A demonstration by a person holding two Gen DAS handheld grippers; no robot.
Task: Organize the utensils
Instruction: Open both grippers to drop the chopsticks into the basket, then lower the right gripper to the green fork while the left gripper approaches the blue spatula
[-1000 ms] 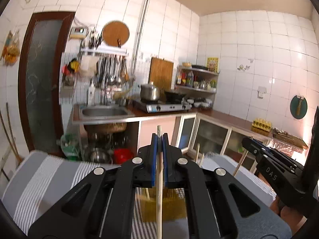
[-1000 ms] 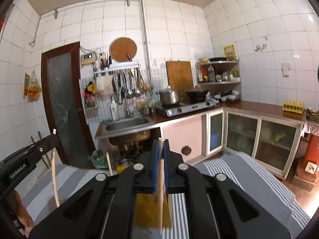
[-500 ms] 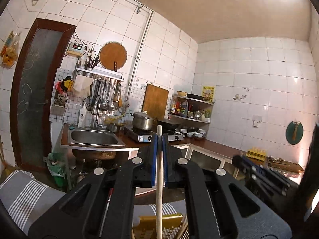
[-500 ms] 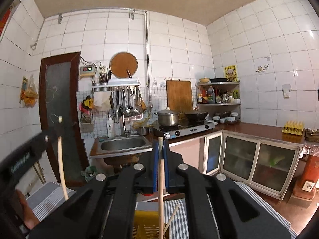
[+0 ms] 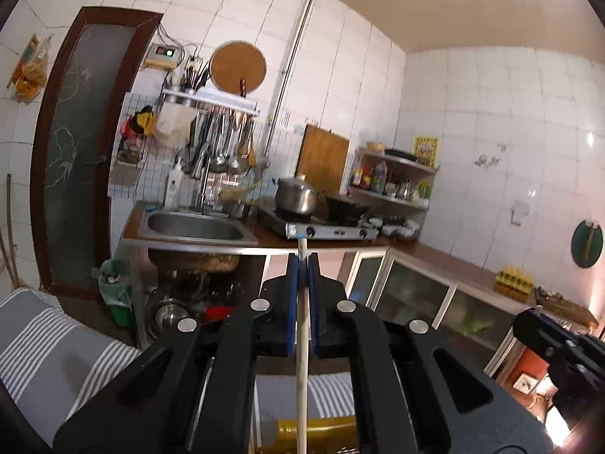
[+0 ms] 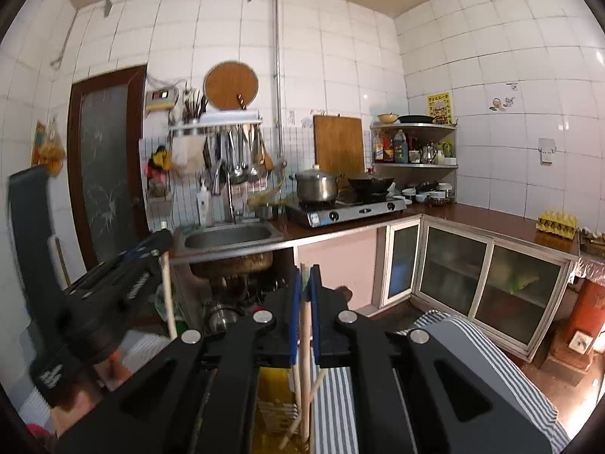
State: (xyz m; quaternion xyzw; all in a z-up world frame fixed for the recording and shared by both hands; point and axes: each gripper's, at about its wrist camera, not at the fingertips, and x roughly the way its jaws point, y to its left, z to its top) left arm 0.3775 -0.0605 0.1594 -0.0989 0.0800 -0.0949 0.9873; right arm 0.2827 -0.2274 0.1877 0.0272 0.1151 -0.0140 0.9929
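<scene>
My left gripper (image 5: 301, 265) is shut on a pale wooden chopstick (image 5: 301, 359) that stands upright between its blue pads. My right gripper (image 6: 305, 283) is shut on another wooden chopstick (image 6: 305, 344), also upright. Below both is a yellow utensil holder (image 6: 274, 408), also seen in the left wrist view (image 5: 317, 429), with a couple of chopsticks (image 6: 308, 401) leaning in it. The left gripper with its chopstick (image 6: 168, 295) shows at the left of the right wrist view. The right gripper (image 5: 559, 344) shows at the lower right of the left wrist view.
A grey and white striped cloth (image 5: 56, 344) covers the surface under the holder (image 6: 472, 344). Beyond it are a steel sink (image 6: 232, 236), a gas stove with a pot (image 6: 317, 187), a rack of hanging utensils (image 5: 223, 143), glass-door cabinets (image 6: 491, 283) and an egg carton (image 6: 557, 223).
Both grippers stay shut on their chopsticks. Both views swung up from the table half a second ago, then tipped down a little; the holder sits at the bottom edge.
</scene>
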